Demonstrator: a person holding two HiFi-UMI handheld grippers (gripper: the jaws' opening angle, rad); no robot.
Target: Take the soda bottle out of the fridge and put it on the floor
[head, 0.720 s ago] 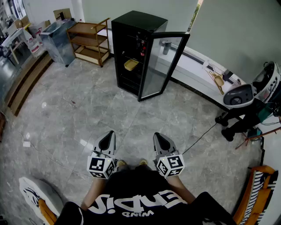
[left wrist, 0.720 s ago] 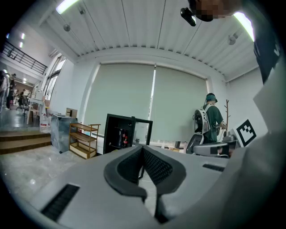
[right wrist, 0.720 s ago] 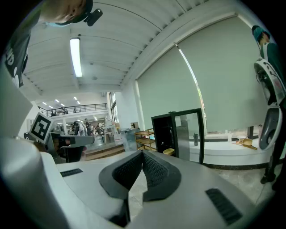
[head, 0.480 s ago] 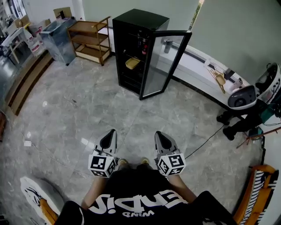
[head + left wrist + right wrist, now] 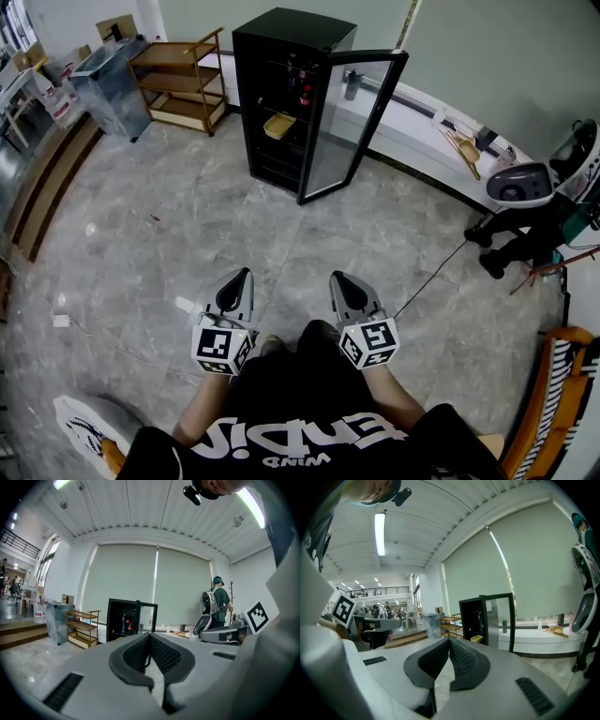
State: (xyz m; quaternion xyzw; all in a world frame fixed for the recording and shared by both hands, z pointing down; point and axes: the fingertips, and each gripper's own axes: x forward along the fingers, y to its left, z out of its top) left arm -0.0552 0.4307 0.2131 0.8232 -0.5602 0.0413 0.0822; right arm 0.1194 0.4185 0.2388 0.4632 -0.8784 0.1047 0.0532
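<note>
A black fridge stands across the tiled floor with its glass door swung open to the right. A red-labelled soda bottle stands on an upper shelf inside; the left gripper view shows the bottle small and far off. My left gripper and right gripper are held side by side in front of the person's body, well short of the fridge and pointing at it. The left gripper has its jaws together with nothing between them. The right gripper is likewise shut and empty.
A yellow tray lies on a fridge shelf. A wooden shelf rack and a metal bin stand left of the fridge. A white ledge, a wheeled machine with a floor cable are to the right. A person with a backpack stands farther off.
The person has stepped toward the fridge, and a knee now shows between the grippers. Both grippers have moved slightly forward and stay shut.
</note>
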